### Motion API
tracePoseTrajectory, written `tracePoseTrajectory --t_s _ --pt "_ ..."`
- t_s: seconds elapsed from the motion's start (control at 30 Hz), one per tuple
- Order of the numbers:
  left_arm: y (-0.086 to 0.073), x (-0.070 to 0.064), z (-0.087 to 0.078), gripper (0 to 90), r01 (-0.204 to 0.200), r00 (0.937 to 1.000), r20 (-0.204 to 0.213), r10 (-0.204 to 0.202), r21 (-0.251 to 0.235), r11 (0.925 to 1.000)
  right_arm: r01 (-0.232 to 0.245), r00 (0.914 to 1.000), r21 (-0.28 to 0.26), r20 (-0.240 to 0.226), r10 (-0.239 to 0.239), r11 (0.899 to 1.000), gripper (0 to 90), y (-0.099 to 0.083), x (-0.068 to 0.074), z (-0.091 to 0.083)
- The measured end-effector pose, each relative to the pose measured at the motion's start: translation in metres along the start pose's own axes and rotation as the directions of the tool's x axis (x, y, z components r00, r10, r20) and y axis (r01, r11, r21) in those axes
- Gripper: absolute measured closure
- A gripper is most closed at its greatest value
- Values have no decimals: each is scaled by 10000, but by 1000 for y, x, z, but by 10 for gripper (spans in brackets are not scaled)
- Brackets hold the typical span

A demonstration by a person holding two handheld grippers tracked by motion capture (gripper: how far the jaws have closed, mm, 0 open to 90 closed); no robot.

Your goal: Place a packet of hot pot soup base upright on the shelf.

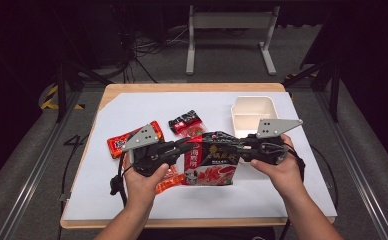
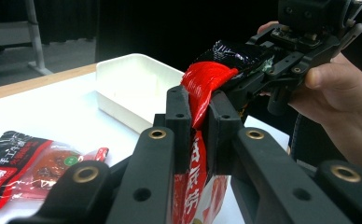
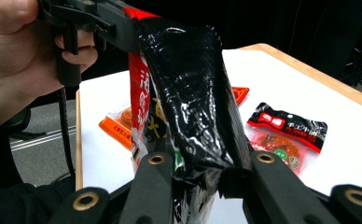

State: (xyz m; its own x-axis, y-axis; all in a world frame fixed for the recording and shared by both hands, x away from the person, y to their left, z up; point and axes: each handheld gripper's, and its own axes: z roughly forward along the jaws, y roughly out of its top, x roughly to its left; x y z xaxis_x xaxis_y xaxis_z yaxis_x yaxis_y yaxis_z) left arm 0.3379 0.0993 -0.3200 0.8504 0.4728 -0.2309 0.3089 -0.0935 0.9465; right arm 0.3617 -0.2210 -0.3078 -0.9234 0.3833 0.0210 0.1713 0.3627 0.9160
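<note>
A large red, black and white food bag [image 1: 213, 161] hangs upright above the white mat, held at its top by both grippers. My left gripper [image 1: 188, 143] is shut on the bag's red top left corner [image 2: 200, 100]. My right gripper [image 1: 236, 145] is shut on the black top right part [image 3: 195, 116]. The bag's lower edge reaches down to the mat. Each gripper view shows the other hand and its gripper across the bag.
A white rectangular tub [image 1: 253, 114] stands at the back right of the mat. A small black and red packet [image 1: 185, 121] lies behind the bag. An orange-red packet [image 1: 132, 138] lies left, another orange packet [image 1: 168, 179] partly under my left gripper.
</note>
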Motion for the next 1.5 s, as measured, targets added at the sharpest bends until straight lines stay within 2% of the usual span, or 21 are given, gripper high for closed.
tracePoseTrajectory --t_s 0.27,0.33,0.53,0.6,0.7,0.87,1.07,1.23,1.47,1.5 --pt "-1 3 -1 756 210 9998 62 -210 -50 9998 261 9997 -47 13 -261 9996 791 6 -1 -1" --pt "-1 4 -1 711 348 9994 85 -347 -60 9994 328 9995 7 2 -328 9995 795 8 -1 -2" --pt "-2 4 0 584 325 9993 212 -323 -84 9994 594 9982 67 -18 -594 9982 798 14 -1 -2" --pt "-1 3 1 524 330 9992 239 -332 79 9994 704 9975 112 5 -704 9975 798 16 -2 -3" --pt "-1 2 2 446 122 9999 78 -125 308 9995 762 9971 88 37 -763 9971 798 19 -4 -5" --pt "-1 5 -1 405 134 9997 -199 -124 505 9986 888 9960 5 113 -888 9961 798 27 -9 -10" --pt "-2 11 -7 392 235 9986 -476 -212 481 9986 846 9962 -213 239 -841 9962 798 36 -20 -17" --pt "-3 17 -12 387 409 9965 -746 -374 466 9981 909 9945 -335 550 -890 9953 798 47 -30 -26" --pt "-6 24 -13 378 513 9936 -1040 -444 651 9966 816 9930 -366 886 -781 9960 797 57 -52 -35" --pt "-6 26 -13 379 432 9938 -1055 -355 712 9965 847 9924 -364 926 -810 9957 797 58 -54 -36"
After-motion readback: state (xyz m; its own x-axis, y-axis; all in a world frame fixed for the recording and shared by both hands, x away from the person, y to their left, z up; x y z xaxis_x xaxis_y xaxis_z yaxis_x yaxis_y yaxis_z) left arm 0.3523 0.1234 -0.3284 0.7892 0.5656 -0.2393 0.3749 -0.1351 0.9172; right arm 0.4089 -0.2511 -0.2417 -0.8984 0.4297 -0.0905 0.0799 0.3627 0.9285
